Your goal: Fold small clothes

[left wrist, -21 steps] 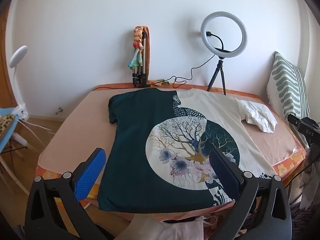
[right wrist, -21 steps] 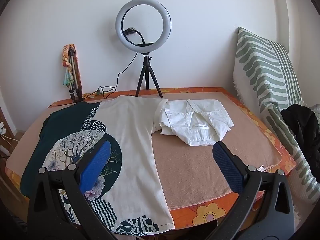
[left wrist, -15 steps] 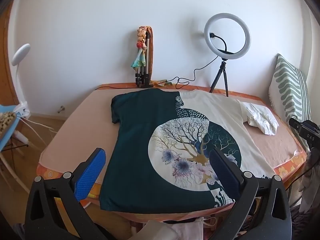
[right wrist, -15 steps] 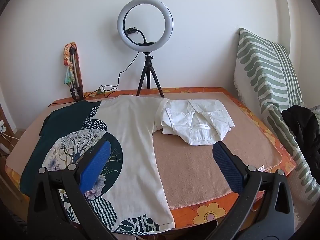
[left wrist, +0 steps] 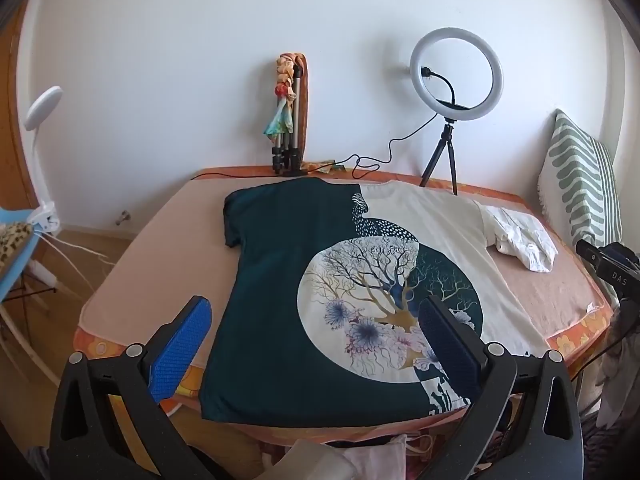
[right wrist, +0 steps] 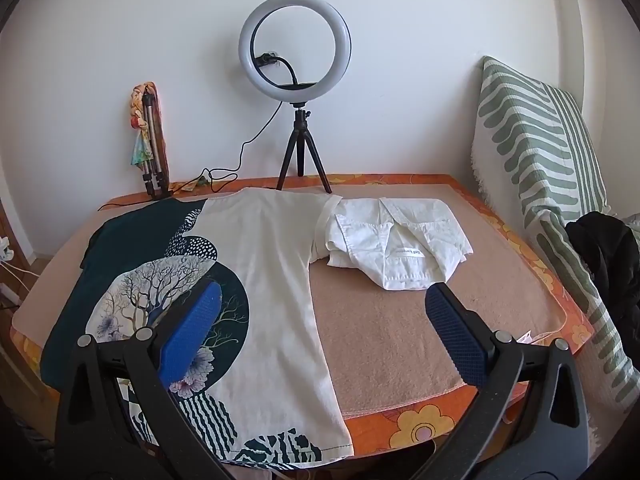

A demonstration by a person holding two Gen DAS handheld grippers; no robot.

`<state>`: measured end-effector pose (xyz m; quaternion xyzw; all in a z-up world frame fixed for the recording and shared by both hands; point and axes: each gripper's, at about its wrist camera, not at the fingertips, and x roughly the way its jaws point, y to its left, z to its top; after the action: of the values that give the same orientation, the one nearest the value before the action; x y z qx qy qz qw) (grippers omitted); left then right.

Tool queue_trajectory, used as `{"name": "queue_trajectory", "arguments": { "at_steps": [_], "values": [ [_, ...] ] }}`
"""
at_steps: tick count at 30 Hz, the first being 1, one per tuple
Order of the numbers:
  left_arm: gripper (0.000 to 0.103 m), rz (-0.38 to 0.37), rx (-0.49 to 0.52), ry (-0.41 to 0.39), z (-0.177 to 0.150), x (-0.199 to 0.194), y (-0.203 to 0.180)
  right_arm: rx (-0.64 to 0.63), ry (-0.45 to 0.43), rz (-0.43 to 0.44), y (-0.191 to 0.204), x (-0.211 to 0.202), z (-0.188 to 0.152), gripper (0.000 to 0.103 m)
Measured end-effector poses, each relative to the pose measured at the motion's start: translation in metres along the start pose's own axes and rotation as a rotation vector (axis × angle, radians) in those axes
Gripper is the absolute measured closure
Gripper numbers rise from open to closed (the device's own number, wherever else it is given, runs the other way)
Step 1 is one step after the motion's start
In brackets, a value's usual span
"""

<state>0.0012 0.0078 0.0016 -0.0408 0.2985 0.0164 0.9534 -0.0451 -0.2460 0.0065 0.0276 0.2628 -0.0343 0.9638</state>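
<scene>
- While the tee [left wrist: 320,300] lies flat and face up on the tabletop [left wrist: 132,280], hem at the near edge and neck toward the wall, no fold looks begun.
- A white shirt [right wrist: 396,240], already folded, lies just beside the tee's cream sleeve, touching or slightly overlapping it.
- Both the left gripper [left wrist: 316,344] and the right gripper [right wrist: 324,328] hover above the tee's hem, fingers spread wide and empty.
- Risk: folding that sleeve inward could drag the white shirt and undo it.
- Risk: the hem sits at the tabletop's edge, so a one-layer pinch or a pull toward the person could slide the tee off.
- Beyond the tee's neck, a ring light [right wrist: 296,44] and its cable [left wrist: 368,160] could snag a long reach.
</scene>
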Motion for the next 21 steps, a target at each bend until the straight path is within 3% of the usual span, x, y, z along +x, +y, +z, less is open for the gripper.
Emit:
{"name": "queue_trajectory", "arguments": {
  "at_steps": [21],
  "values": [
    [0.000, 0.009, 0.007, -0.015, 0.0034, -0.0054, -0.0003, 0.004, 0.008, 0.019, -0.0017, 0.0048, -0.0031, 0.000]
  ]
}}
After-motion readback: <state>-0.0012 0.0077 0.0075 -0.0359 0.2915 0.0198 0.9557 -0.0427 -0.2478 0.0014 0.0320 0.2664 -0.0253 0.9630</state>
